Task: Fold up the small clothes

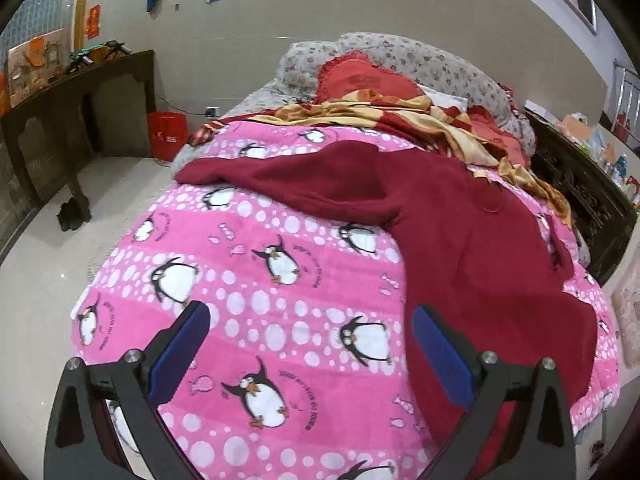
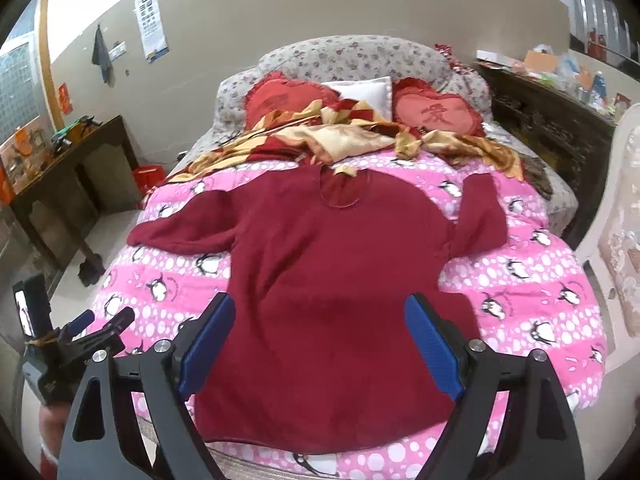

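The right gripper (image 2: 318, 344) hangs above the lower body of a dark red sweater (image 2: 320, 280), its blue-padded jaws spread wide with nothing between them. The left gripper (image 1: 310, 354) is likewise spread and empty; it hovers over the pink penguin blanket (image 1: 280, 288), with its right finger over the sweater's (image 1: 480, 248) left edge. In the right wrist view the left gripper (image 2: 104, 322) shows at the lower left, off the bed's side, with a small lit screen just beside it.

The sweater lies flat and face up on the blanket (image 2: 520, 280), hem toward the near edge of the bed, round neckline at the far end. Its left sleeve (image 2: 180, 232) stretches out sideways across the blanket. Its right sleeve (image 2: 480, 216) is bent upward, cuff pointing toward the head of the bed.

Beyond the neckline a crumpled gold-and-red cover (image 2: 340, 132) lies across the bed, touching the collar. Behind it sit two red heart-shaped cushions (image 2: 436, 114) with a white pillow (image 2: 368, 90) between them, against a floral headboard (image 2: 360, 54).

To the left of the bed stands a dark wooden table (image 2: 72, 172), and a red bucket (image 1: 167, 134) is on the floor near the wall. A dark carved cabinet (image 2: 560, 132) with clutter on top stands on the right.
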Available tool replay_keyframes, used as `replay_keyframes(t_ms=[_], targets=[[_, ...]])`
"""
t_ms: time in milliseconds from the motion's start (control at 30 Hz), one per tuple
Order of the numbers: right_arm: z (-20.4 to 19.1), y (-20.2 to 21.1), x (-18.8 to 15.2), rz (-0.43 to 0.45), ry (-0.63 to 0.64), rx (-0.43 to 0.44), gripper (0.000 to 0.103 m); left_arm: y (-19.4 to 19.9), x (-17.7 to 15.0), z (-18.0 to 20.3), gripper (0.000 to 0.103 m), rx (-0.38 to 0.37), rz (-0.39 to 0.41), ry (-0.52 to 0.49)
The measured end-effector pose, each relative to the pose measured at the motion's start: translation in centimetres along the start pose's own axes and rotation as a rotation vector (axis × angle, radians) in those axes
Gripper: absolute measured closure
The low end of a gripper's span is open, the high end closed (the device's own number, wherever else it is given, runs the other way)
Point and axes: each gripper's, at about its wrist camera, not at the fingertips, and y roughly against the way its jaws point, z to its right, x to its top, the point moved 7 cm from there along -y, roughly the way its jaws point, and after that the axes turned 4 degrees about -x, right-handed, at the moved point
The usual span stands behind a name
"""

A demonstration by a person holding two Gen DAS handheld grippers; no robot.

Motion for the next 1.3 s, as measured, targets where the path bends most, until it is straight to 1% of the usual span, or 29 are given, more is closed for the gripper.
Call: replay_keyframes(t_ms=[67,167,333,467,633,733,833,900,967,1033,1133,1200,1300], targets=[[0.8,0.5,0.1,0.005,-0.013,-0.023,0.007,0.1,-0.1,0.6,0.0,-0.015,-0.003,-0.015],[1.3,0.7,0.2,-0.002,-0.035,-0.027,0.007,0.5,-0.3,1.5,0.0,-0.014,0.003,-0.056],[1.2,0.4,0.3,-0.007,-0.028,-0.025,0.006,1.5,-0.9,1.9,0.0,0.019,0.024,-0.106],[1.1,0.2,0.0,-0.008,-0.028,0.004,0.006,2.4,-0.7,1.7,0.0,0.035,0.037,-0.105],[1.7,-0.1,-0.8,-0.021,-0.01,0.0,0.007,3.1,-0.4,1.5,0.0,0.051,0.05,-0.098],[2.2,-0.2,-1.6,-0.025,-0.034,0.014,0.007,2.7,-0.6,1.7,0.0,0.043,0.033,-0.1],[2.8,-0.3,-2.0,-0.035,-0.059,0.021,0.007,2.6,-0.6,2.0,0.0,0.047,0.035,-0.111],[3.0,-0.4,-1.9,-0.041,-0.06,0.018,0.007,2.3,-0.6,2.2,0.0,0.039,0.037,-0.108],[3.2,-0.1,-1.6,-0.033,-0.06,0.002,0.007,1.9,-0.6,2.3,0.0,0.031,0.028,-0.101],[3.2,0.3,-1.4,-0.017,-0.065,0.006,0.007,1.5,-0.6,2.5,0.0,0.021,0.024,-0.097],[3.4,0.4,-1.4,-0.018,-0.071,-0.001,0.007,1.0,-0.6,2.8,0.0,0.022,0.018,-0.107],[3.3,0.3,-1.6,-0.028,-0.071,0.001,0.007,0.9,-0.8,2.8,0.0,0.019,0.016,-0.107],[2.2,0.0,-1.6,-0.033,-0.056,0.029,0.007,1.0,-1.0,2.7,0.0,0.019,0.019,-0.106]])
